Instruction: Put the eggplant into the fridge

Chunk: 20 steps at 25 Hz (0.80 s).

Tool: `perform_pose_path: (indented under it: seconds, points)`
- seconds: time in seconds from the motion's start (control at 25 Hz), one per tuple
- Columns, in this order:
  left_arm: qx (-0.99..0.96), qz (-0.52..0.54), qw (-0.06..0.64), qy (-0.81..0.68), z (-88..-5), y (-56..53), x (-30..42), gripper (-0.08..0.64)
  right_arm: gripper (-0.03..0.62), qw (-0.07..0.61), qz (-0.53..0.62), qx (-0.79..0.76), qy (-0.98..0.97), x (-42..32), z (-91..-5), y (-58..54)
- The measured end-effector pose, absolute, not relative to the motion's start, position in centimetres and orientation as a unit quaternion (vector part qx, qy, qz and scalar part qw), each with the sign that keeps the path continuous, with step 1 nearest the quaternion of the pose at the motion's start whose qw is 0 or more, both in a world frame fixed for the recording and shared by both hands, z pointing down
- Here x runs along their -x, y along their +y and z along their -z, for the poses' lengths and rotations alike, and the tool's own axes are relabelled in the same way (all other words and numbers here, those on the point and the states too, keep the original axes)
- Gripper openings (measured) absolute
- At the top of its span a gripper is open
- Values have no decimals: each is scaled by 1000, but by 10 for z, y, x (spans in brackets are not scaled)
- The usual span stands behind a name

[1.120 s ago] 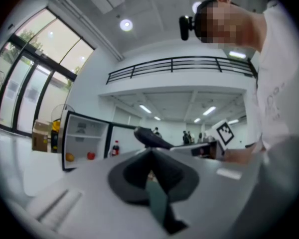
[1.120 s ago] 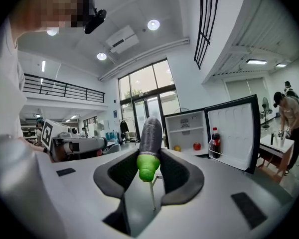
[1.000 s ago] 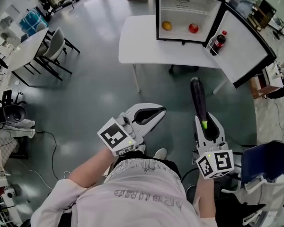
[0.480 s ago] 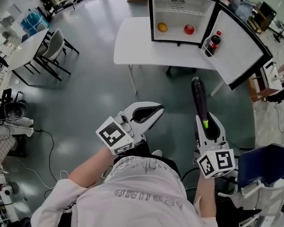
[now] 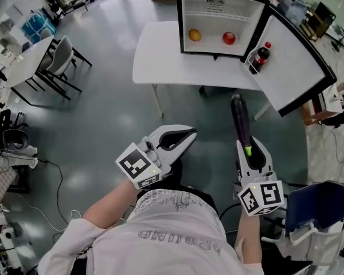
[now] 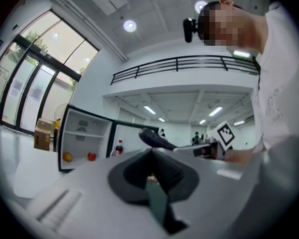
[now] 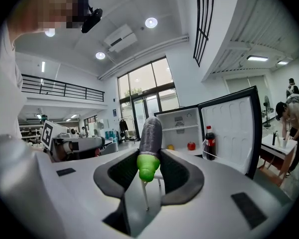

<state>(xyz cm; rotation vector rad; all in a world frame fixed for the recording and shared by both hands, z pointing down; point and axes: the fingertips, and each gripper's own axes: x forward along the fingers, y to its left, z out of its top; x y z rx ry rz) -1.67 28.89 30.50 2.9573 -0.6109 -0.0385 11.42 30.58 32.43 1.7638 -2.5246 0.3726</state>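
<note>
The dark purple eggplant (image 5: 239,119) with a green stem end (image 7: 148,166) sticks forward out of my right gripper (image 5: 249,153), which is shut on it near the stem. It points toward the small black fridge (image 5: 220,4) on the white table (image 5: 160,62). The fridge door (image 5: 298,67) stands open to the right. Inside lie an orange fruit (image 5: 194,35) and a red fruit (image 5: 229,38). A cola bottle (image 5: 262,54) stands in the door shelf. My left gripper (image 5: 186,135) hangs beside the right one over the floor, jaws together with nothing between them.
A second table with chairs (image 5: 60,53) stands at the far left. A blue chair (image 5: 321,205) is close to my right side. A person (image 7: 291,121) bends over a desk beyond the fridge door. Grey floor lies between me and the fridge table.
The fridge and its table have drawn nearer and shifted left in the head view as both grippers moved forward. The eggplant stays gripped as before.
</note>
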Motion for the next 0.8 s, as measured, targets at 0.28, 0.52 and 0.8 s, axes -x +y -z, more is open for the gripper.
perform_pose_path:
  seconds: [0.28,0.52,0.8]
  points:
    - [-977,12,68,-203,-309,223,20,8,127,24,-130,-570,-811,-112,-332,243]
    - [-976,6,76,-206,-316,159,28,8,127,29,-143,-572,-807,-108,-343,184]
    - [-976,3,88,-200,-320,85,33,8,127,40,-153,-578,-801,-104,-348,114]
